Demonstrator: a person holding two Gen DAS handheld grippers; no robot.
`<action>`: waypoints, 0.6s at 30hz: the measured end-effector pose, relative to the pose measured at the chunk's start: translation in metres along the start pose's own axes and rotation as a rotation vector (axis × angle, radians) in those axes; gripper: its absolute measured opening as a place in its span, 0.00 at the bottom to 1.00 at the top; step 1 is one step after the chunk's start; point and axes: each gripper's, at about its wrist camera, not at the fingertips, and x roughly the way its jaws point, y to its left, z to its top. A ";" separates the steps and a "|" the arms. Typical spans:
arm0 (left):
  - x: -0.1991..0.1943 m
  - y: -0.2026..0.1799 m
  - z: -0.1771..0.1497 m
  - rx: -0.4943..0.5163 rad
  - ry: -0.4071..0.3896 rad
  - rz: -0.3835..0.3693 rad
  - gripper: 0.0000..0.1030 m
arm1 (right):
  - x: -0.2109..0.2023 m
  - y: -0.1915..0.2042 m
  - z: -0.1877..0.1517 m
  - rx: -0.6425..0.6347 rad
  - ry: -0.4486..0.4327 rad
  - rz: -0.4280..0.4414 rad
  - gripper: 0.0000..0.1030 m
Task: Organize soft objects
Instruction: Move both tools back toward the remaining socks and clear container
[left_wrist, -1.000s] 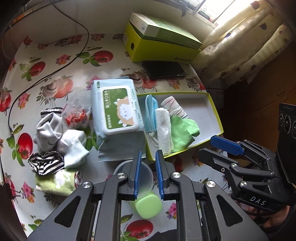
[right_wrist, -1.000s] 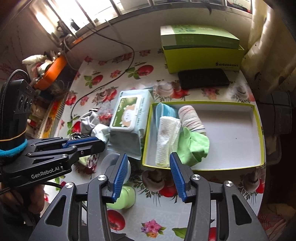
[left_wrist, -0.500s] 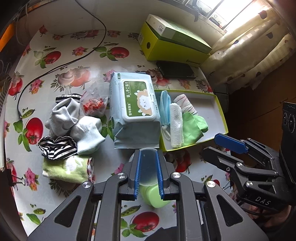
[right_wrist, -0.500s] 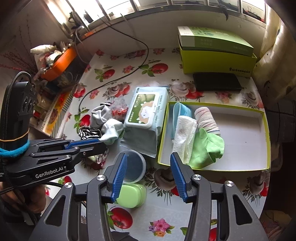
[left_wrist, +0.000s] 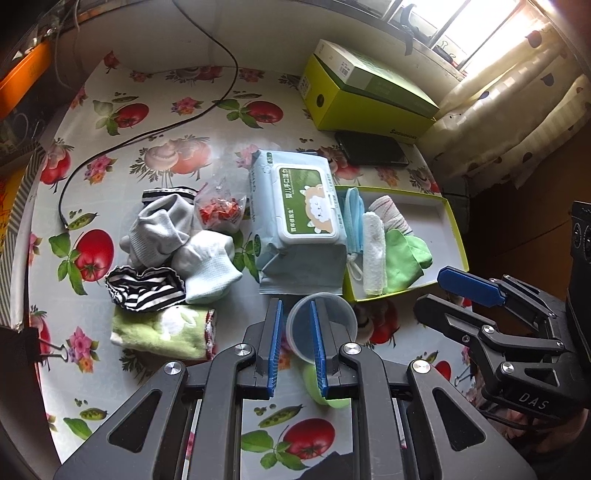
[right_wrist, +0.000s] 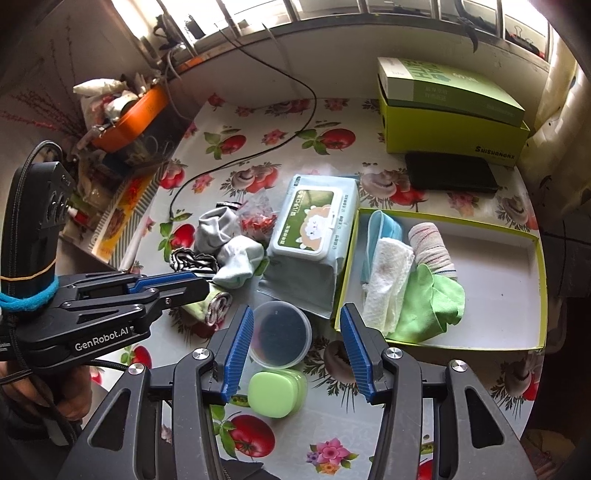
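While both tongs are hovering released above the tablecloth, the left gripper (left_wrist: 297, 345) is straddling a clear tub (left_wrist: 334, 314), the right gripper (right_wrist: 297, 352) is gaping wide, and socks (left_wrist: 173, 236) are lying beside the wipes pack (left_wrist: 299, 225), outside the yellow-rimmed box (right_wrist: 517, 266).

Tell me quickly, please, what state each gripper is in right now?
Left gripper: open, holding nothing.
Right gripper: open wide, holding nothing.

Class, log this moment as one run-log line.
left gripper: open, empty | right gripper: open, empty | tray: four soft items | socks: on table
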 end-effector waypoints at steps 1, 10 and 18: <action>0.000 0.002 0.000 -0.005 -0.001 -0.001 0.16 | 0.001 0.002 0.000 -0.005 0.003 0.002 0.47; -0.002 0.021 -0.007 -0.048 0.001 0.011 0.16 | 0.009 0.018 0.003 -0.043 0.025 0.014 0.47; -0.002 0.038 -0.015 -0.078 0.006 0.029 0.16 | 0.019 0.034 0.003 -0.075 0.053 0.025 0.47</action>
